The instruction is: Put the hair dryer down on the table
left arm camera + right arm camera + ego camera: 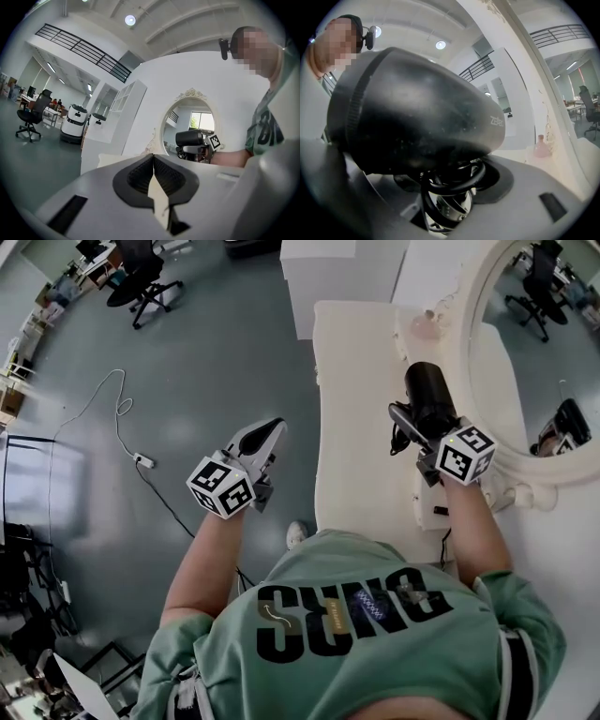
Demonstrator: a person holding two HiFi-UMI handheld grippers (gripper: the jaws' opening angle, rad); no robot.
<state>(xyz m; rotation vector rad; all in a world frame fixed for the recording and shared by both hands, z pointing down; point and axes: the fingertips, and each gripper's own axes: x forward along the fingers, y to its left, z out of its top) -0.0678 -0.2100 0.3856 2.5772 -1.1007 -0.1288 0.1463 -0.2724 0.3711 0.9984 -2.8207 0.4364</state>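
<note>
The black hair dryer [427, 397] hangs just above the white dressing table [356, 474], with its barrel pointing toward the table's far end. My right gripper [419, 434] is shut on its handle. In the right gripper view the barrel [417, 112] fills the picture, and a black cord is coiled round the handle between the jaws [454, 187]. My left gripper [269, 432] hovers over the floor left of the table, shut with nothing in it [153, 161]. The left gripper view shows the hair dryer [190, 138] in front of the mirror.
An oval mirror [525, 352] in an ornate white frame stands along the table's right side. A pink bottle [424, 326] sits at the far end of the table. A white cabinet [328, 277] stands beyond it. A power strip with its cable [142, 461] lies on the grey floor, and an office chair [141, 282] stands farther off.
</note>
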